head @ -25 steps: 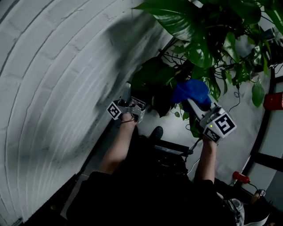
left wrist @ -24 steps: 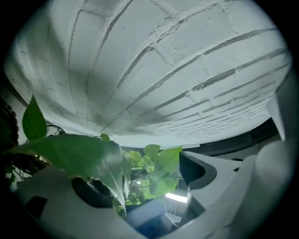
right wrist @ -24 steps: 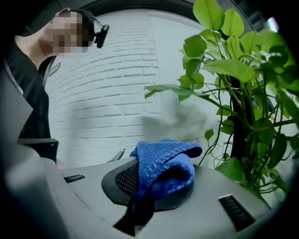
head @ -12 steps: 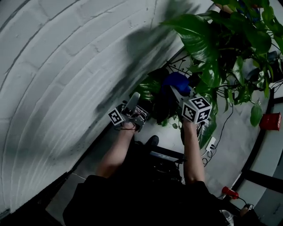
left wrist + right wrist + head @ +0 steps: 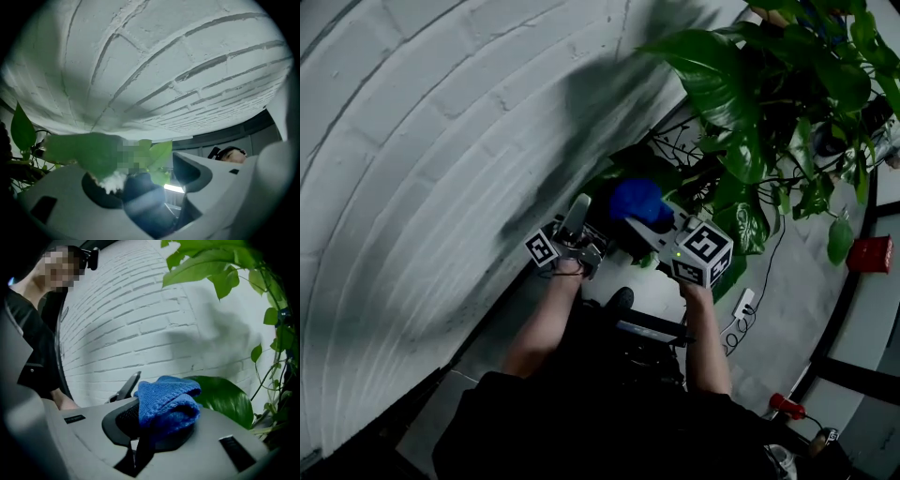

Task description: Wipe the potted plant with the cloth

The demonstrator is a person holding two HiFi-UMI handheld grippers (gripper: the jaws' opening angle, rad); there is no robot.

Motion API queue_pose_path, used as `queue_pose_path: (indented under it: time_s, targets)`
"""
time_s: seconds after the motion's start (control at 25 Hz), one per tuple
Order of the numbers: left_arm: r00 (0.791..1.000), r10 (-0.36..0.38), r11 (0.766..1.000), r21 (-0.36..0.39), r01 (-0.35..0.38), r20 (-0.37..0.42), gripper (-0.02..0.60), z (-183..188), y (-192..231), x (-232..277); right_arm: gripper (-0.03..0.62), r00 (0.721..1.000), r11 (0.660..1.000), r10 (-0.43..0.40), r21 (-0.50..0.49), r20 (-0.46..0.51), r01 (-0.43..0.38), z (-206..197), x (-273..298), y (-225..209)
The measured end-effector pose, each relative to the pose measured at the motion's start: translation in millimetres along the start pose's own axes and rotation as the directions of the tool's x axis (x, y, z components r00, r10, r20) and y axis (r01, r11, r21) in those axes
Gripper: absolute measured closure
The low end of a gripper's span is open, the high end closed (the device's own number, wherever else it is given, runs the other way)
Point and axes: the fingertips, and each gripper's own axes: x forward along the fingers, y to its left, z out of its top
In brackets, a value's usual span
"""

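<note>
The potted plant (image 5: 741, 103) spreads big green leaves at the upper right, against a white brick wall. My right gripper (image 5: 642, 214) is shut on a bunched blue cloth (image 5: 637, 199), beside a dark low leaf (image 5: 614, 183). In the right gripper view the cloth (image 5: 168, 399) bulges over the jaws, with a broad glossy leaf (image 5: 225, 397) just behind it. My left gripper (image 5: 579, 217) points up close to the cloth's left. Its jaws have just been closing. In the left gripper view they stand apart, with a green leaf (image 5: 93, 150) lying over one jaw and a dark blurred shape between them.
The white brick wall (image 5: 441, 141) fills the left side, close to both grippers. A cable and plug strip (image 5: 742, 305) lie on the floor under the plant. A red object (image 5: 874, 255) stands at the right edge and another red thing (image 5: 783, 406) lower down.
The right gripper has carried the cloth left and down, from among the higher leaves to right beside the left gripper. The left gripper has hardly shifted.
</note>
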Motion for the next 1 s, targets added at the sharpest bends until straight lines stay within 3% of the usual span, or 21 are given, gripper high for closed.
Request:
queue_pose_path:
  time_s: [0.12, 0.2, 0.36, 0.44, 0.52, 0.68, 1.0]
  targets:
    - [1.000, 0.005, 1.000, -0.002, -0.005, 0.021, 0.239, 6, 1, 0, 0.534, 0.997, 0.999, -0.041, -0.017, 0.061, 0.042, 24, -35, 8]
    - [1.000, 0.002, 1.000, 0.001, -0.002, 0.017, 0.239, 6, 0, 2, 0.536, 0.979, 0.989, -0.145, -0.020, 0.142, 0.149, 48, -67, -4]
    - [1.000, 0.011, 1.000, 0.005, -0.011, 0.006, 0.239, 7, 0, 5, 0.534, 0.870, 0.900, -0.427, 0.018, 0.248, 0.437, 78, -120, -55]
    - [1.000, 0.014, 1.000, 0.008, -0.014, 0.005, 0.239, 7, -1, 5, 0.534, 0.847, 0.877, -0.476, 0.051, 0.236, 0.478, 77, -121, -77]
    - [1.000, 0.008, 1.000, 0.010, -0.008, 0.001, 0.239, 6, -4, 6, 0.534, 0.859, 0.882, -0.471, 0.083, 0.202, 0.464, 68, -102, -93]
    - [0.999, -0.028, 0.999, 0.020, 0.028, -0.020, 0.239, 5, -13, 11, 0.535, 0.912, 0.913, -0.396, 0.151, 0.110, 0.378, 45, -43, -105]
    - [0.992, -0.061, 0.994, 0.080, 0.070, -0.112, 0.239, -2, -30, 16, 0.534, 0.979, 0.943, -0.194, 0.285, 0.059, 0.169, 35, 32, -76]
